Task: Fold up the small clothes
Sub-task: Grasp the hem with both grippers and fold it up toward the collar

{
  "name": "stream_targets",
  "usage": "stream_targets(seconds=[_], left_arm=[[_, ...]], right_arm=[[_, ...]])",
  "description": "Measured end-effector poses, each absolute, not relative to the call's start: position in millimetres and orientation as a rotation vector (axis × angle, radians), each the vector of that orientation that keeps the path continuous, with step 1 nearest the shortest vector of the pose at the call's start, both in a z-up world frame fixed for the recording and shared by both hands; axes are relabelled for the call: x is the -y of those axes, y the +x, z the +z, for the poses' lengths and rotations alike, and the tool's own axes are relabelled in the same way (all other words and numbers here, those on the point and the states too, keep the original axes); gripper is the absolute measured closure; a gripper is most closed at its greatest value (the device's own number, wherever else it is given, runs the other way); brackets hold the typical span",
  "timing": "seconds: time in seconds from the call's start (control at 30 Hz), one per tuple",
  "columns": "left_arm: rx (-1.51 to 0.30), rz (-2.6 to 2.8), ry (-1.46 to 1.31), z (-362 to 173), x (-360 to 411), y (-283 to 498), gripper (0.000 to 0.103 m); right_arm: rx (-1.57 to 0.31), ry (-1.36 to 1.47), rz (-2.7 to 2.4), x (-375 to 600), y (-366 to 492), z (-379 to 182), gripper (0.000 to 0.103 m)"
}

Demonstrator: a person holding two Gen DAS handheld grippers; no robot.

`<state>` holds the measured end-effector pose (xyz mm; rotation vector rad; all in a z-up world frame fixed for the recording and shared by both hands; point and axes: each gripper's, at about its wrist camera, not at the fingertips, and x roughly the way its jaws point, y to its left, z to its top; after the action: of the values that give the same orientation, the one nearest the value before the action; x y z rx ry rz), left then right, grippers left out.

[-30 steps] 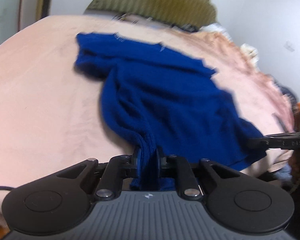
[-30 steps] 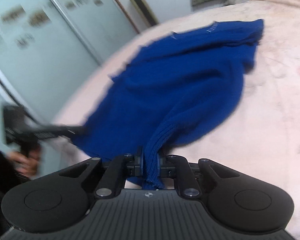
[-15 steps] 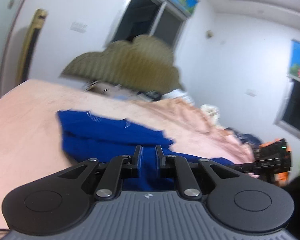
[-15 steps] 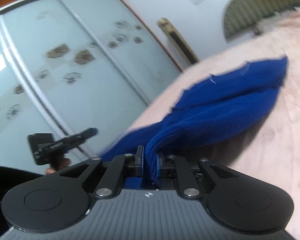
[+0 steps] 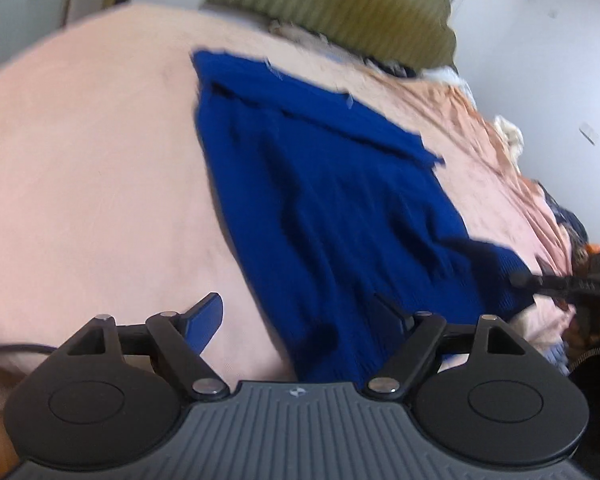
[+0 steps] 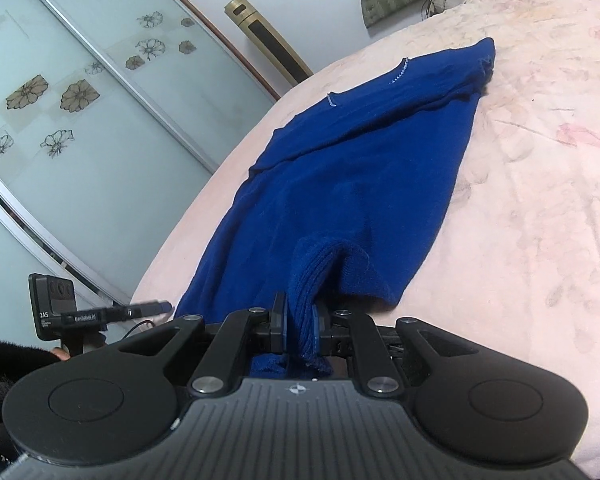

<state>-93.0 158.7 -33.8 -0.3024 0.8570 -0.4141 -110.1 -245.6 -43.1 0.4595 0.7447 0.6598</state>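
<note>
The left gripper (image 5: 300,320) was opening, its jaws spread wide with the ribbed hem of the dark blue knitted garment (image 5: 324,200) lying loose between them, while the right gripper (image 6: 300,328) was clenched on a bunched ribbed edge of the same garment, which lay stretched across the pale pink bedspread (image 5: 92,168). To finish this fold well, the right should probably lower its edge level with the freed one before letting go. A second earlier the left had been clamped tight on that hem.
</note>
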Motion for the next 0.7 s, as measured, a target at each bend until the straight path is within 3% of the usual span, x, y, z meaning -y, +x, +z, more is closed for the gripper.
stream_targets(seconds=[0.1, 0.17, 0.23, 0.27, 0.4, 0.7], left_arm=[[-0.861, -0.437, -0.234, -41, -136, -96, 0.017], [-0.857, -0.460, -0.159, -40, -117, -97, 0.021], [-0.868, -0.470, -0.138, -39, -106, -93, 0.085], [-0.889, -0.472, -0.145, -40, -104, -89, 0.089], [-0.861, -0.472, -0.197, -29, -110, -89, 0.093], [-0.532, -0.410, -0.279, 40, -129, -85, 0.093]], right_arm=[[-0.756, 0.458, 0.666, 241, -107, -46, 0.087], [-0.757, 0.453, 0.670, 238, -108, -46, 0.087], [-0.748, 0.450, 0.673, 237, -108, -44, 0.087], [-0.742, 0.450, 0.672, 237, -108, -43, 0.087], [-0.707, 0.454, 0.660, 242, -107, -34, 0.087], [-0.530, 0.491, 0.706, 248, -91, 4, 0.087]])
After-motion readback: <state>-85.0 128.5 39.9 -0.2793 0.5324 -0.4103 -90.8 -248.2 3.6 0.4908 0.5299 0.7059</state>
